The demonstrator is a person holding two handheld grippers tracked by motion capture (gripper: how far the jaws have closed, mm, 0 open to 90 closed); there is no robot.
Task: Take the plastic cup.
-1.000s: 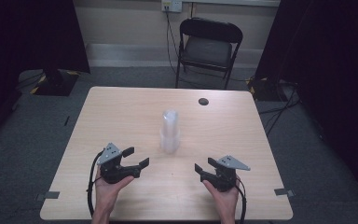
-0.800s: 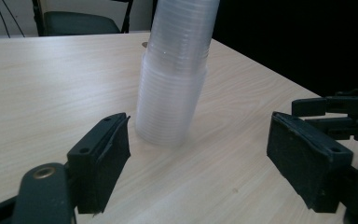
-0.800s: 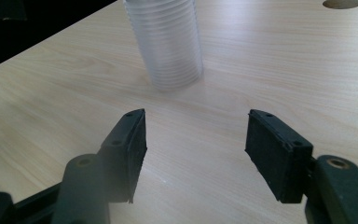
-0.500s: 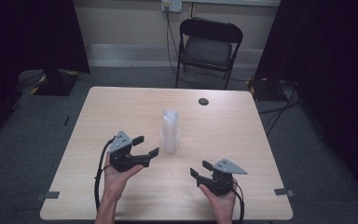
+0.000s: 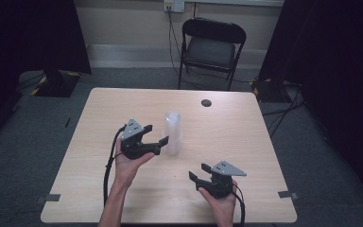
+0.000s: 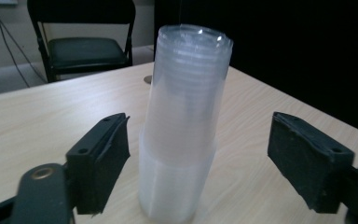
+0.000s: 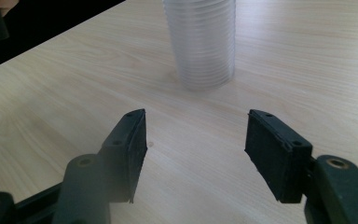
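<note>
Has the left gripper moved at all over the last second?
Yes. The left gripper has moved forward and to the right across the table, closing in on the stack of clear plastic cups, which stayed put.

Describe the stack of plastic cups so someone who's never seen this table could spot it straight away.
On the light wooden table, look near the middle, just ahead of the left gripper. The stack of cups stands upright there, tall, clear and ribbed, unlike the small dark disc lying flat nearer the chair.

Translucent ribbed plastic cups point(image 6: 182, 130) on matt wood-grain table point(image 5: 246, 127)
</note>
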